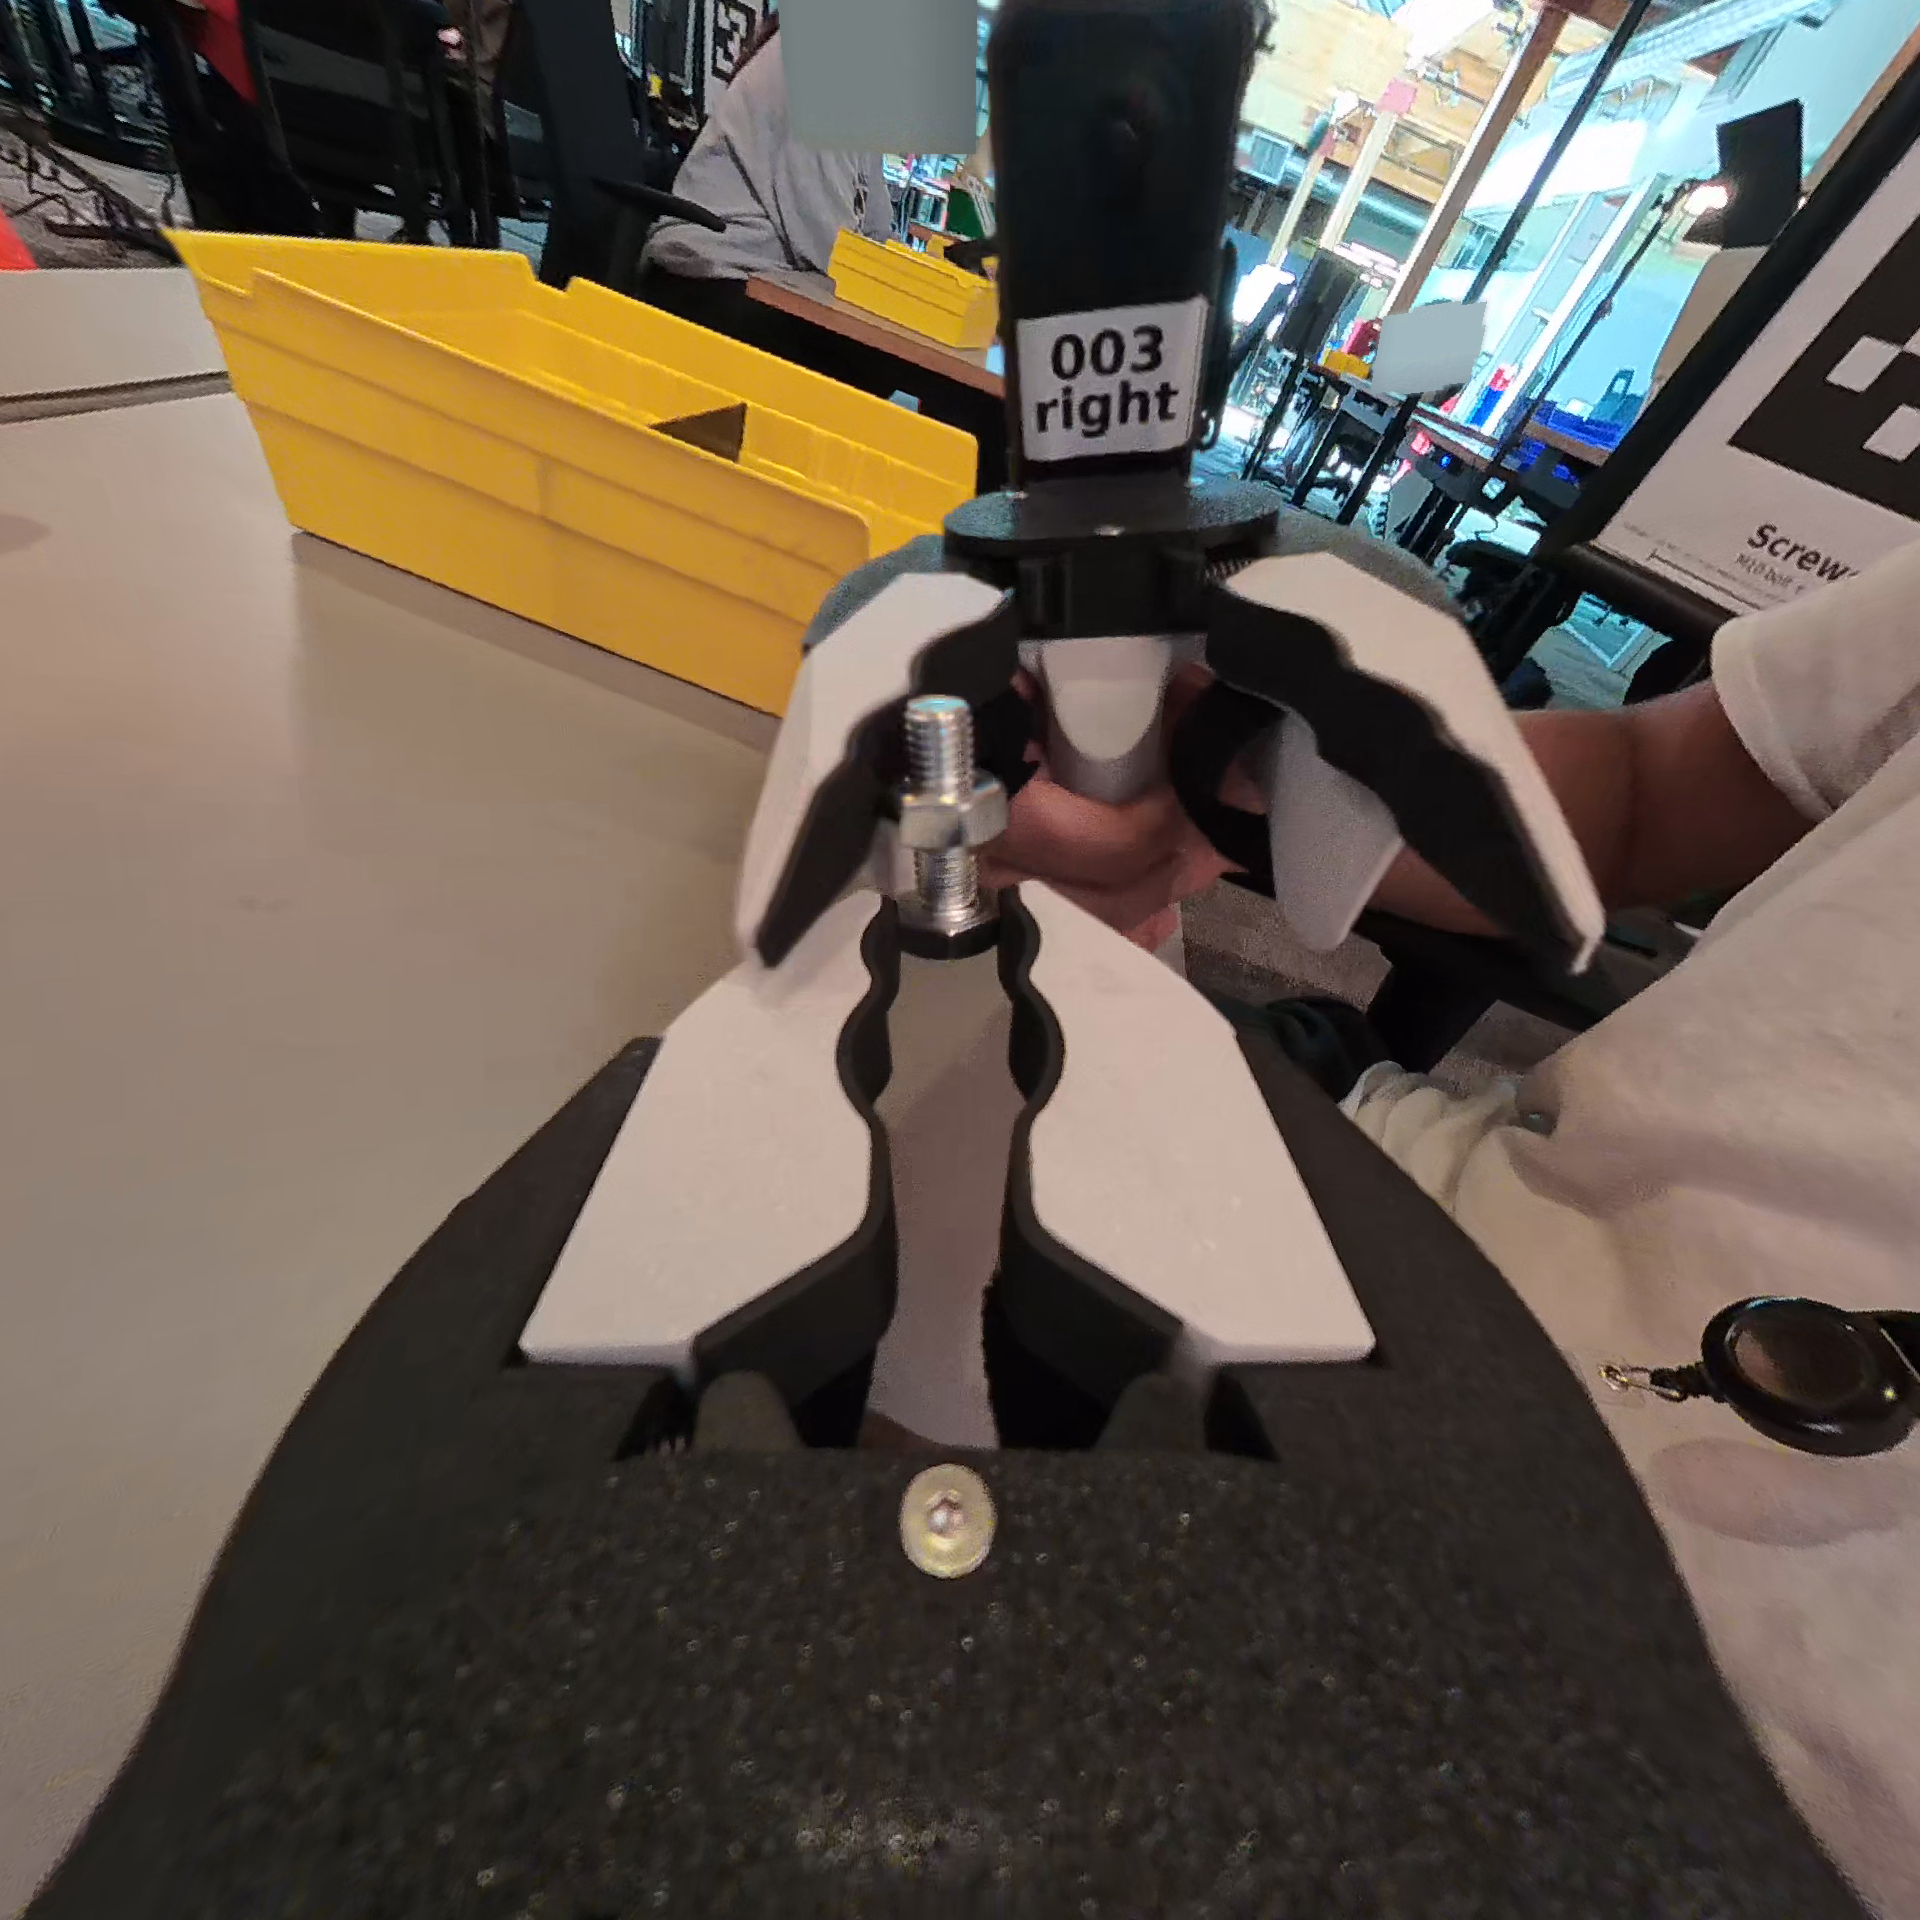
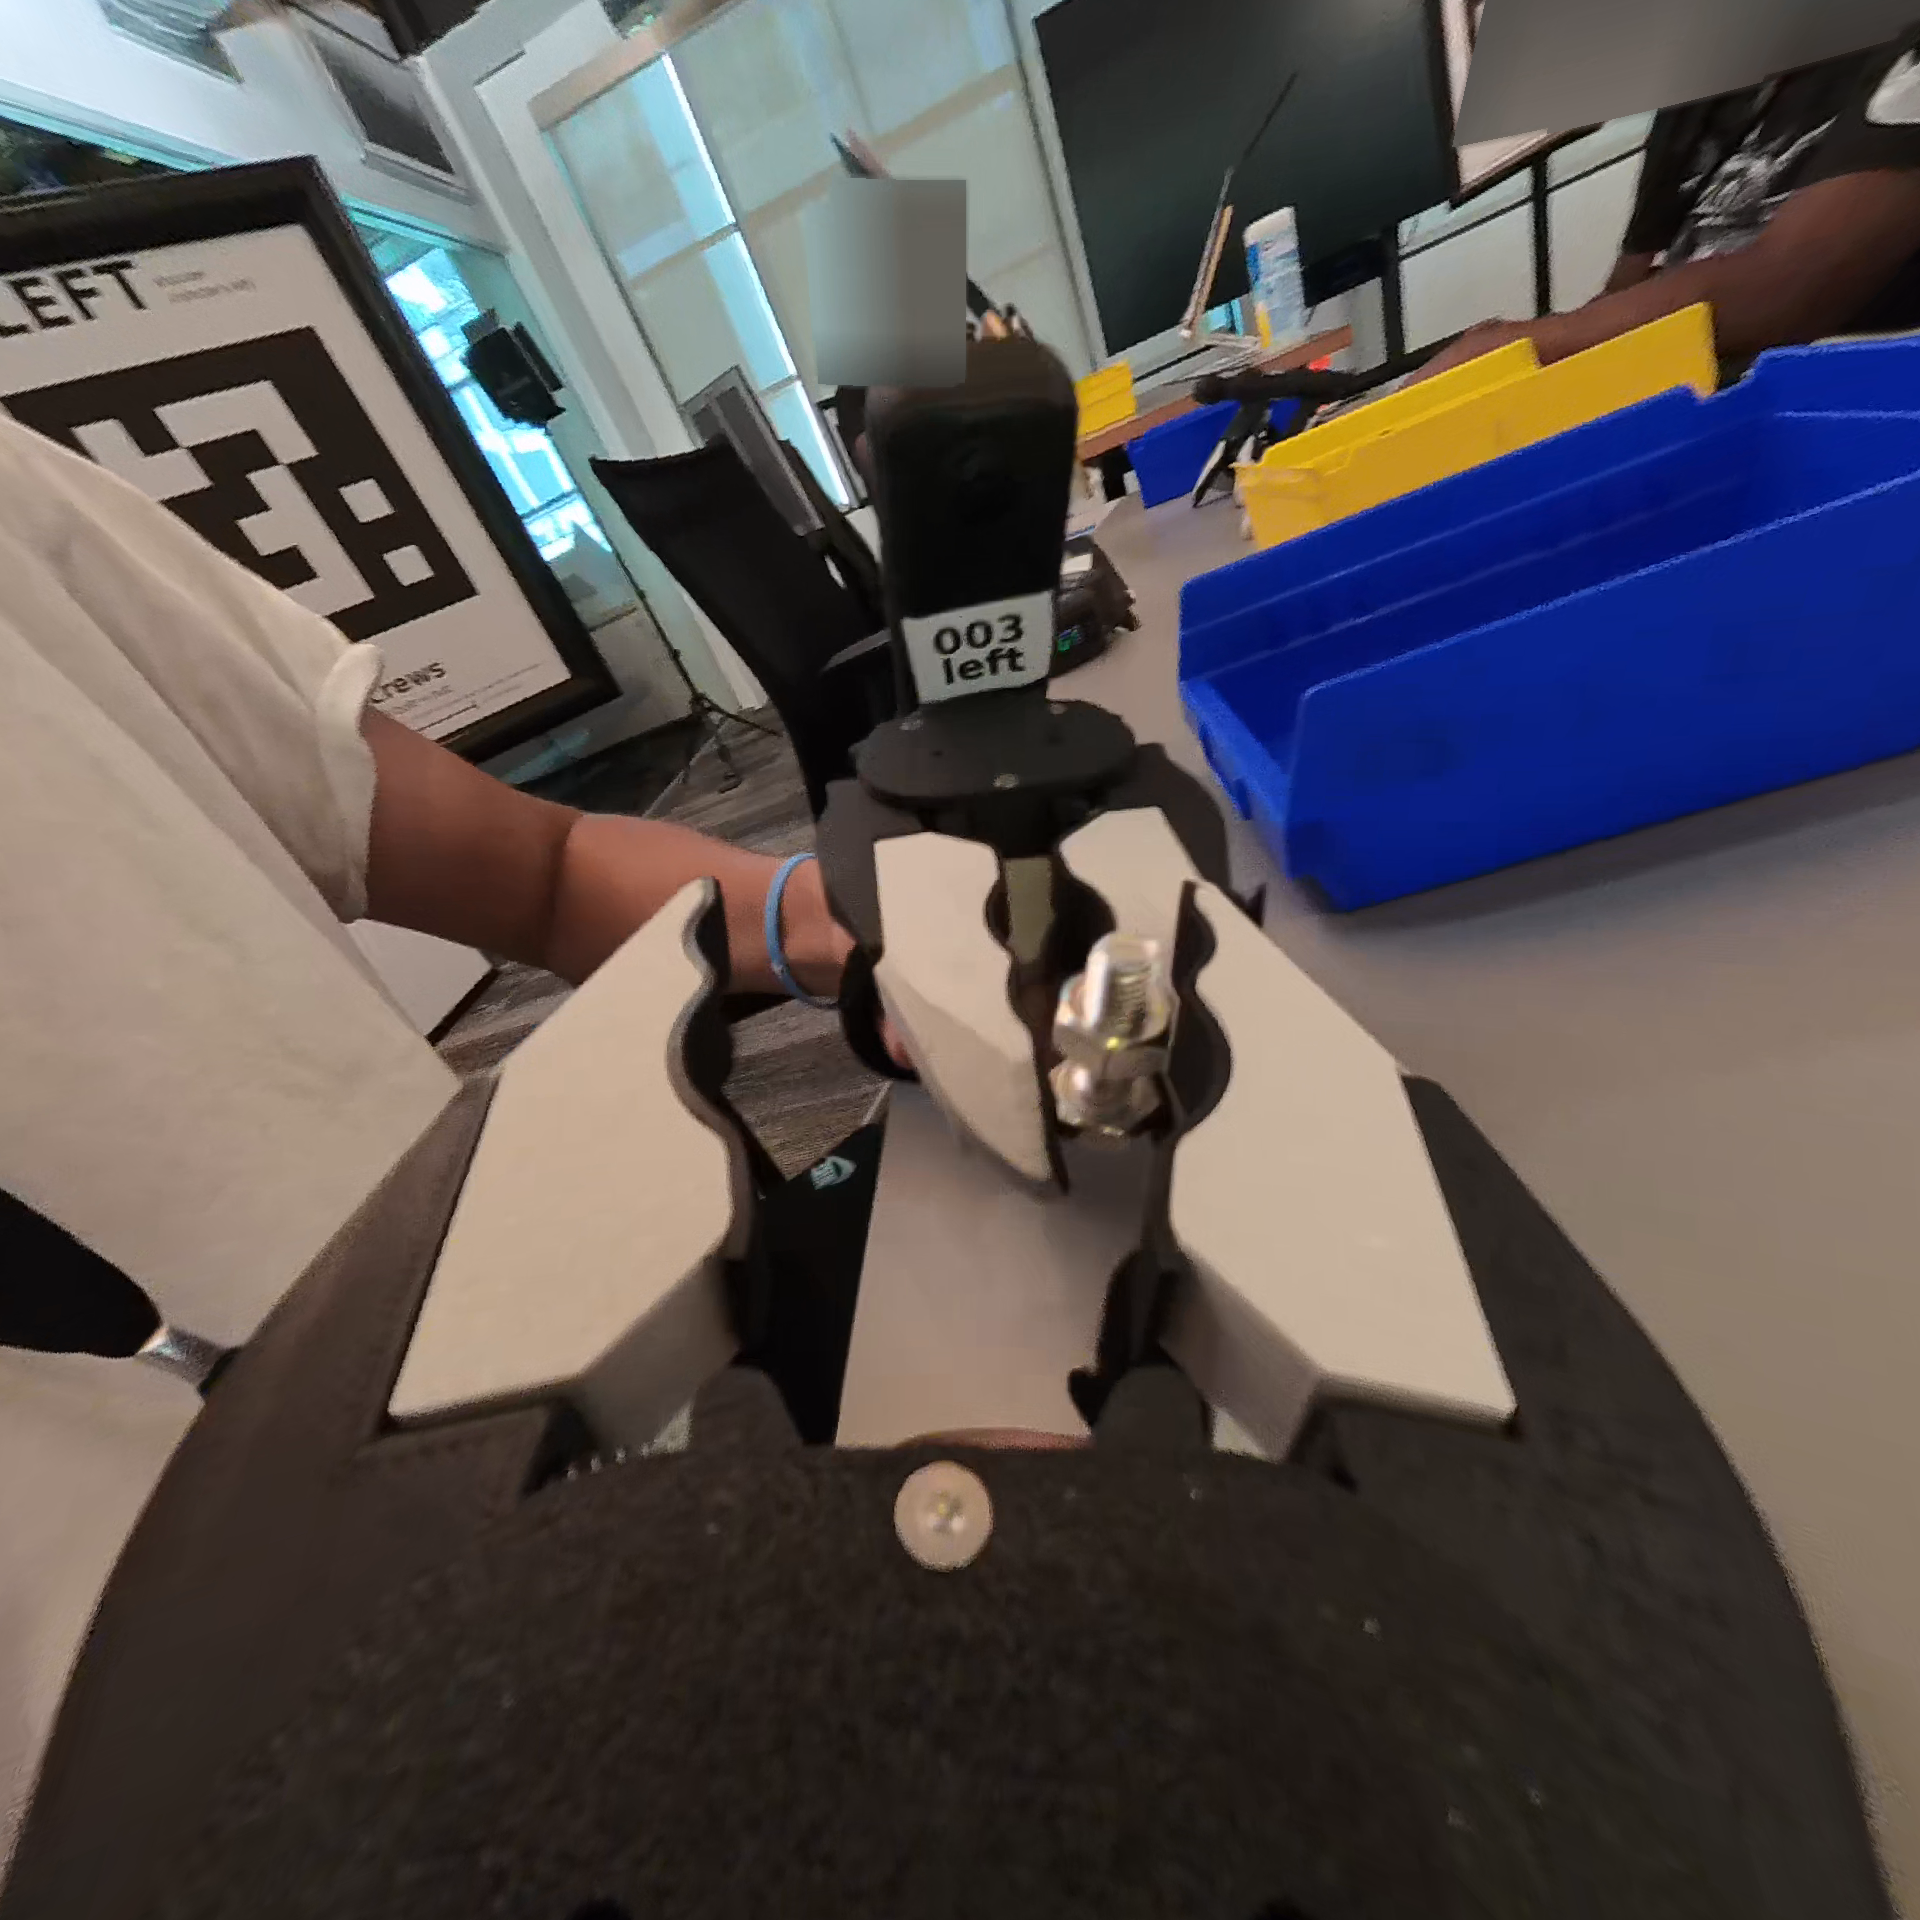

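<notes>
My left gripper (image 1: 940, 935) is shut on the head end of a silver bolt (image 1: 938, 748) and holds it upright above the grey table (image 1: 312, 831). A silver nut (image 1: 948, 821) sits partway down the thread. My right gripper (image 1: 1179, 951) faces it, open wide, and one of its fingers (image 1: 821, 790) rests against the nut. In the right wrist view my right gripper (image 2: 951, 899) is open, with the bolt (image 2: 1120, 971) and nut (image 2: 1107, 1029) beside its right finger (image 2: 1278, 1091). The left gripper (image 2: 1091, 1132) holds the bolt from the far side.
A yellow bin (image 1: 540, 457) stands on the table behind the bolt. A blue bin (image 2: 1558, 644) and another yellow bin (image 2: 1455, 416) stand to the right. Framed marker boards (image 2: 260, 468) stand by the table edge. A person in a white shirt (image 1: 1662, 1195) holds both grippers. One gripper's finger ends stand about 6 cm off the other's.
</notes>
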